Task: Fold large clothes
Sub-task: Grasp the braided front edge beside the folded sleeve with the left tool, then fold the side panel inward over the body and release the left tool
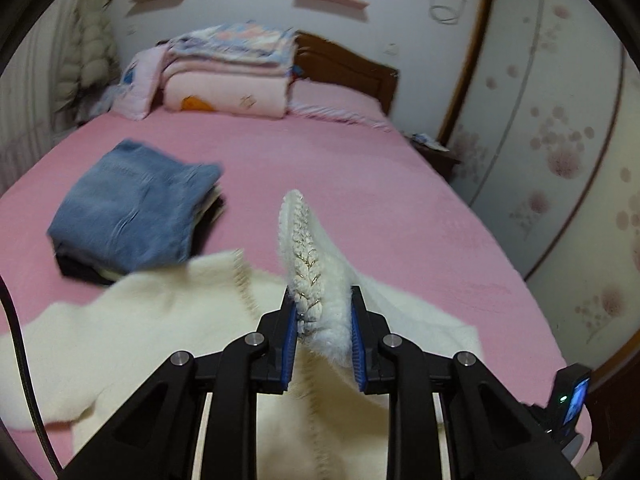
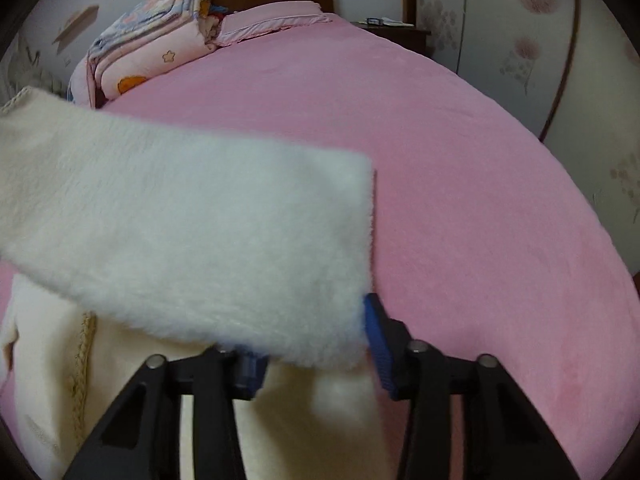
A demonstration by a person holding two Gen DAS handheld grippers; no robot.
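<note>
A fluffy cream-white sweater (image 1: 160, 328) lies on the pink bed (image 1: 340, 168). My left gripper (image 1: 324, 308) is shut on a raised fold of its braided, gold-threaded edge (image 1: 304, 248), which stands up between the blue pads. In the right wrist view, my right gripper (image 2: 316, 344) is shut on a lifted flap of the same sweater (image 2: 192, 224). The flap hangs leftward and hides the left finger. The rest of the sweater (image 2: 100, 380) lies below on the bed (image 2: 460, 160).
A folded stack topped by blue jeans (image 1: 132, 208) sits left of the sweater. Folded quilts and pillows (image 1: 228, 72) lie against the wooden headboard (image 1: 344, 64). A nightstand (image 1: 432, 152) and flowered wardrobe doors (image 1: 560, 120) stand on the right. A small lit device (image 1: 576, 400) sits at the bed's near right corner.
</note>
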